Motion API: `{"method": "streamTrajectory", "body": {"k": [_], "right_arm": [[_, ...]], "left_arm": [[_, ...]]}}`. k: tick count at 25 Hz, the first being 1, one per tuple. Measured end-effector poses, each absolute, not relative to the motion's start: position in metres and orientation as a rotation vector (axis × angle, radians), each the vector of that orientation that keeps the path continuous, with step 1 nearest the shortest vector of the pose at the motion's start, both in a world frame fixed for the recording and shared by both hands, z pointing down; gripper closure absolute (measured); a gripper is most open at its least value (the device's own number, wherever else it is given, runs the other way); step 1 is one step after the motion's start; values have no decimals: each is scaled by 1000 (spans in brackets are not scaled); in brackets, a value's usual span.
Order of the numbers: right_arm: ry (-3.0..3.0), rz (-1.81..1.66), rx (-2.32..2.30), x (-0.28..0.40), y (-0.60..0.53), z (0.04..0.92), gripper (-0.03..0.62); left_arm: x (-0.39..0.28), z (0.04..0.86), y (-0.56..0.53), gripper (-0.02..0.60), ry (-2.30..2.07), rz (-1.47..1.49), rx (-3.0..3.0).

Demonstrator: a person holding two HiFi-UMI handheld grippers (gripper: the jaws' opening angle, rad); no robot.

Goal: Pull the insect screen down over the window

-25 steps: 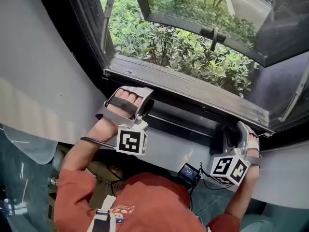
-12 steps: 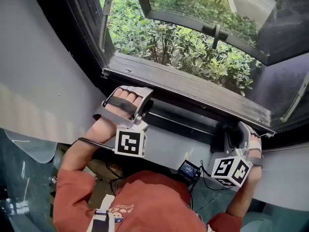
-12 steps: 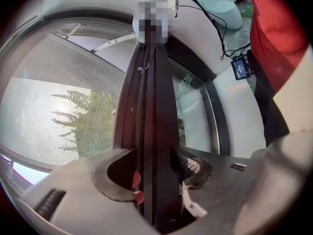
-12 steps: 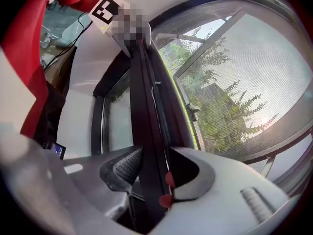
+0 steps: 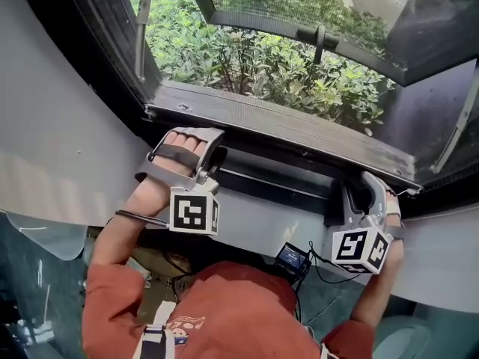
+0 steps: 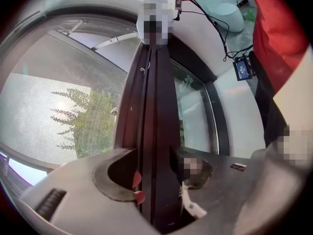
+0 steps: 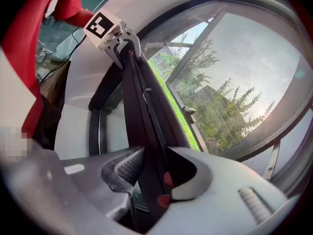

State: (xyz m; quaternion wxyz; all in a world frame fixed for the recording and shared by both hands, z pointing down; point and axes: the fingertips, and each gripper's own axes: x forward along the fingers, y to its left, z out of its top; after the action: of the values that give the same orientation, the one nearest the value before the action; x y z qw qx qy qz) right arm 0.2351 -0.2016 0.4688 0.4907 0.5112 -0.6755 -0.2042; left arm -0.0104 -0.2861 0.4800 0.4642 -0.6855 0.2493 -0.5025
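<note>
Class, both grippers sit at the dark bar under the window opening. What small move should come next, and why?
Probably finish closing both grippers on the dark bar before pulling. It runs between the jaws of the left gripper and the right gripper, which have just been closing, but a firm pinch is not yet plain.

The bar [image 6: 155,106] stands between the jaws of the left gripper [image 6: 154,175], which have just been closing. The inner face of the jaw to its right is blurred, so contact there cannot be told. The bar's near end vanishes beneath the jaws and its far end is blurred. The jaws of the right gripper [image 7: 146,177], also just closing, hold the bar, its near end hidden beneath them. The head view hides both pairs of jaws.
</note>
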Motion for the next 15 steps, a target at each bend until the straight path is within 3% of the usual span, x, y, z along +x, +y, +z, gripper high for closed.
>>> {"method": "streamTrajectory", "body": {"k": [15], "right_arm": [[-1638,-531,1269,235,-200,467,418]], "left_arm": [[-10,476,-285,371,648,-1167,-1678]]}}
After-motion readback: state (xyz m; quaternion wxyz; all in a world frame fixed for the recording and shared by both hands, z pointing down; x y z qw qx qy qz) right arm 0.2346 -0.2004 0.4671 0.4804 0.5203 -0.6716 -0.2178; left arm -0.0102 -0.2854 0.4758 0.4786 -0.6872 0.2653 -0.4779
